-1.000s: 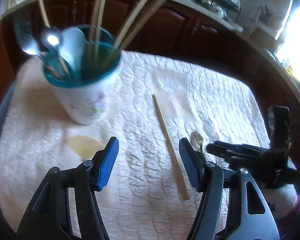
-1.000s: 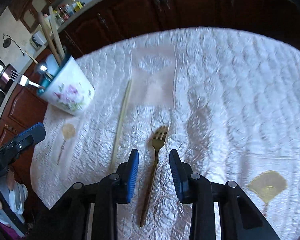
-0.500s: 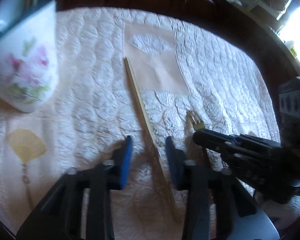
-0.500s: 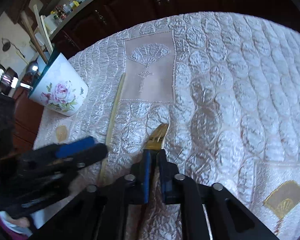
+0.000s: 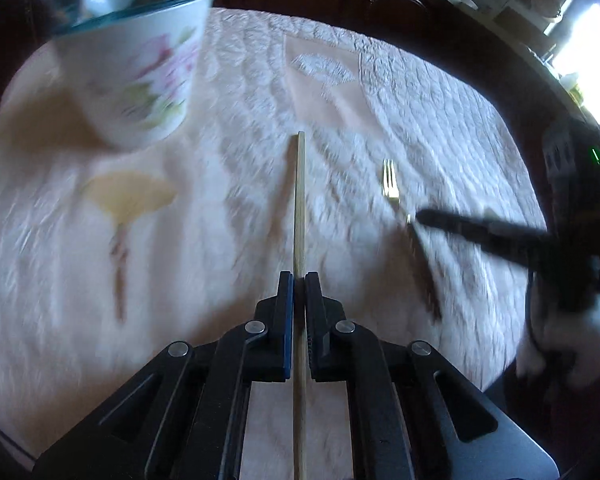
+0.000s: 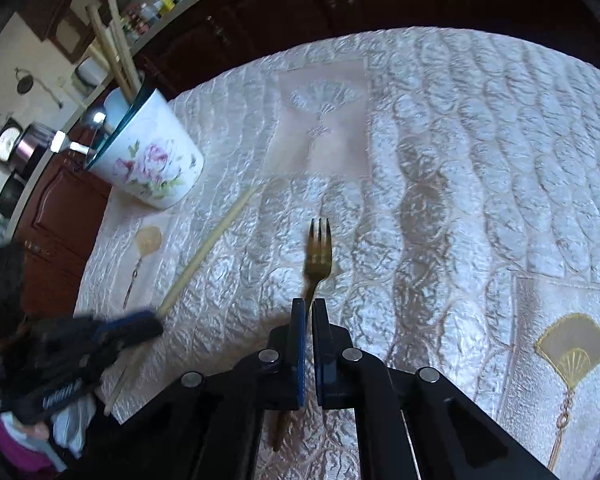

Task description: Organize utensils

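Observation:
My left gripper (image 5: 299, 280) is shut on a long wooden chopstick (image 5: 299, 204), held just above the quilted cloth. My right gripper (image 6: 308, 306) is shut on the handle of a gold fork (image 6: 318, 252), tines pointing away from me. The fork (image 5: 390, 182) and right gripper (image 5: 424, 216) also show at the right of the left wrist view. The chopstick (image 6: 216, 240) and left gripper (image 6: 148, 324) show at the left of the right wrist view. A white floral cup (image 6: 150, 160) with a teal inside stands at the far left and holds spoons, a fork and chopsticks; it also shows in the left wrist view (image 5: 140, 68).
A white quilted tablecloth (image 6: 440, 160) with embroidered gold fans covers the round table. Dark wooden cabinets (image 6: 300, 8) run behind it. A counter with bottles and kitchenware is at the far left.
Both grippers have closed, the left on the chopstick and the right on the fork. The left gripper has swung in line with the chopstick and lifted it slightly.

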{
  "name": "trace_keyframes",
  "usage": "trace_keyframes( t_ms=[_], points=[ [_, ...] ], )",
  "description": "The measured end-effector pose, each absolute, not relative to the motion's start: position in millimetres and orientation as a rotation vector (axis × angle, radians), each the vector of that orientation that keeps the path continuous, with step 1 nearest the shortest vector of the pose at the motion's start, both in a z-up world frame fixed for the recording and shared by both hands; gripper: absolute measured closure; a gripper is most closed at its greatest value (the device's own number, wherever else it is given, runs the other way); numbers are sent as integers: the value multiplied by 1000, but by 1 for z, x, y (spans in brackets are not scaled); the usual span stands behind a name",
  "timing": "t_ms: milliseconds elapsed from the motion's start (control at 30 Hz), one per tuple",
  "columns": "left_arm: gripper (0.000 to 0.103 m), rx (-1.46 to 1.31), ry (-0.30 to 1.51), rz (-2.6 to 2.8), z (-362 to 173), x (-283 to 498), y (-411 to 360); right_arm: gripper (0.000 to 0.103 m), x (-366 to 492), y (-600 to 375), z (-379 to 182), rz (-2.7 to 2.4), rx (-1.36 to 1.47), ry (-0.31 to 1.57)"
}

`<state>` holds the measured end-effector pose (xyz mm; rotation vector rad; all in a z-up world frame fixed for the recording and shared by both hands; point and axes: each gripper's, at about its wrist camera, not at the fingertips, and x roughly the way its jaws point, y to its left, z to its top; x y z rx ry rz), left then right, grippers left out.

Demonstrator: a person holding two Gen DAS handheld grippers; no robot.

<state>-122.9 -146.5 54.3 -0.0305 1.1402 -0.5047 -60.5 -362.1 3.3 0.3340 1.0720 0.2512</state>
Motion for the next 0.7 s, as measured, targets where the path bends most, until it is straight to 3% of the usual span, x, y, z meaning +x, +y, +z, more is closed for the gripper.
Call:
trace_keyframes(
  t_ms=[233, 333, 400, 467, 700],
  points=[
    [96, -4, 1127, -511, 57, -146, -132, 93, -47, -367, 0, 217, 292, 1085],
    [86, -9, 1106, -509, 62, -138, -131, 92, -34, -363, -3, 230, 231, 1086],
    [74, -18, 1103, -510, 64, -128, -133, 86, -29, -364, -6, 246, 212, 1082],
    [69, -20, 1110, -523, 64, -117, -138, 78, -24, -366, -9, 274, 220, 1078],
    [68, 84, 1128, -533, 57, -81, -171, 79, -11, -361, -18, 323, 181, 1081]
  ],
)
